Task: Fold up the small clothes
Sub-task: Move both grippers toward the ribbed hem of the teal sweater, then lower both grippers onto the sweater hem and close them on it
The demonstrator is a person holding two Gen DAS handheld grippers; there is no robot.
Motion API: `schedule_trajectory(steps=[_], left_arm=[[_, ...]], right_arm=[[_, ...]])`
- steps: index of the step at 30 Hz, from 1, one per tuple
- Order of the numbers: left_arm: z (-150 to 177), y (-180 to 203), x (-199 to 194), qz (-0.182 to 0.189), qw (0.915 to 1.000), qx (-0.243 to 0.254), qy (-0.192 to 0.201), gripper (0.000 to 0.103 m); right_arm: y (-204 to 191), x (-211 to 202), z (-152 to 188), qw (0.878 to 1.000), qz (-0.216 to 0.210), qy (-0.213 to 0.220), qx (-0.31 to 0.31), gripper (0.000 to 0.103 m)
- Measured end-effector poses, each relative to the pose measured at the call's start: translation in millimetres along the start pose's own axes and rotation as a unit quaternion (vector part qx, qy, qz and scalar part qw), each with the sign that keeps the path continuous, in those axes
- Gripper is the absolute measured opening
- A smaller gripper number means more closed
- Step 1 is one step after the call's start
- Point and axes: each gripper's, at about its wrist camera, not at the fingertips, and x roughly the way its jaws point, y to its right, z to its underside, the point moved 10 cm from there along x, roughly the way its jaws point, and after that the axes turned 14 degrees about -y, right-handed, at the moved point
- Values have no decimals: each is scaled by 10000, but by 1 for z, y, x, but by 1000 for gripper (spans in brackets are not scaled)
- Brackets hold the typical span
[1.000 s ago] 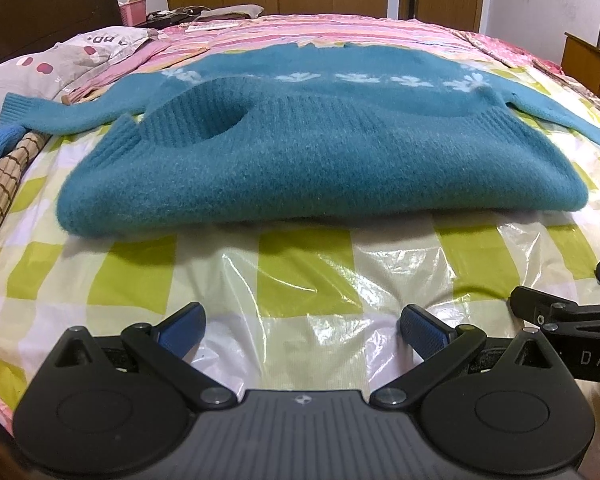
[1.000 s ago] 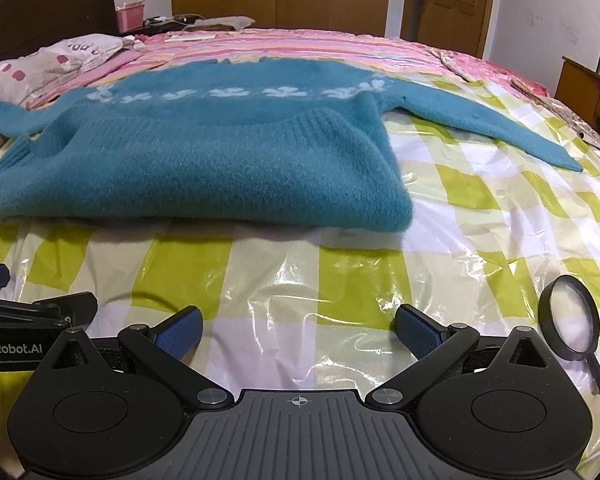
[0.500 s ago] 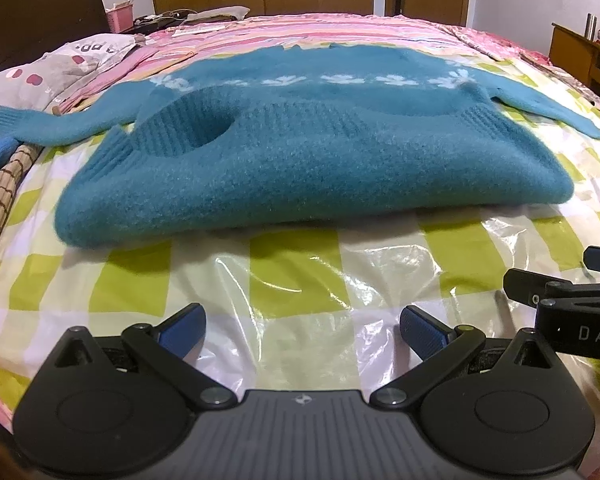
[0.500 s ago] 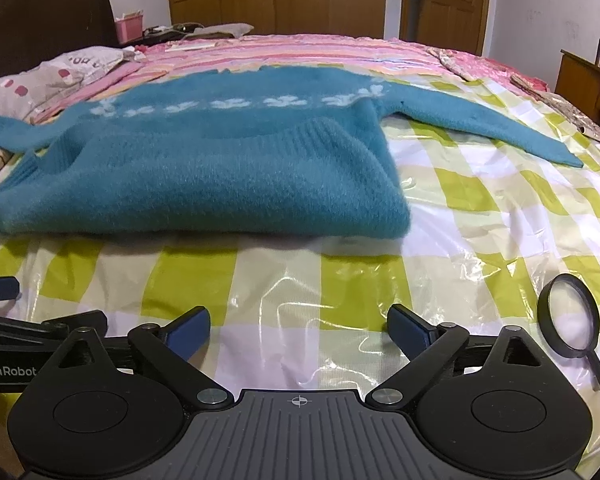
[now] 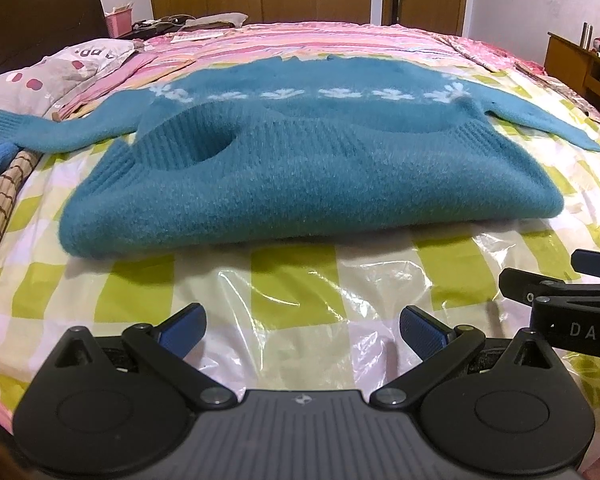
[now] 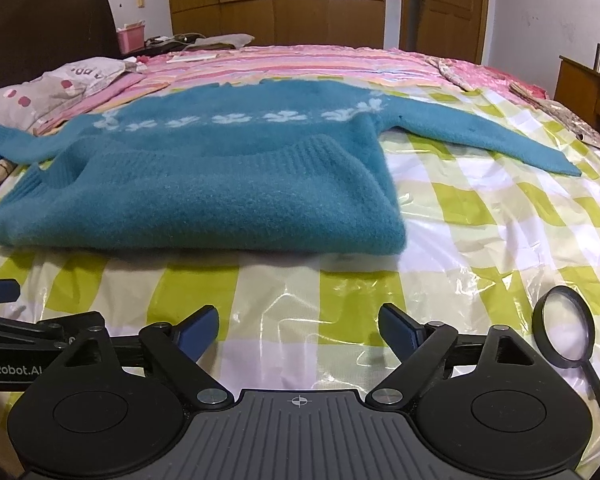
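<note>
Soft, thick teal sweater [image 5: 300,168] mid-frame, likely floppy; best pinched at ribbed hem. Left gripper [image 5: 302,330] spread empty; right gripper [image 6: 299,330] closing on nothing.

Fuzzy knit sweater [image 5: 300,184] (glossy plastic sheet [image 5: 300,300] beneath).

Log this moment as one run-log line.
sweater: folded once, sleeves out | left gripper: open, empty | right gripper: closing, empty | magnifier: on sheet

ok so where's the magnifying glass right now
The magnifying glass shows only in the right wrist view, lying on the plastic-covered checked sheet at the lower right, just beside the right gripper and nearer than the teal sweater.
</note>
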Motion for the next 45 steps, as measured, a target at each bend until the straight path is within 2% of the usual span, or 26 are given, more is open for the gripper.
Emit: schedule_trajectory(steps=[11, 22, 45], left_arm=[[-6, -7, -16, 95, 9998, 53, 138, 103], [-42, -33, -50, 66, 9977, 99, 660, 103], [-116, -90, -25, -282, 9942, -45, 1038, 103]], right_arm=[[-1, -9, -9, 9998, -97, 144, 2, 82], [2, -20, -38, 9994, -140, 308, 55, 80], [5, -1, -102, 9988, 97, 455, -182, 78]])
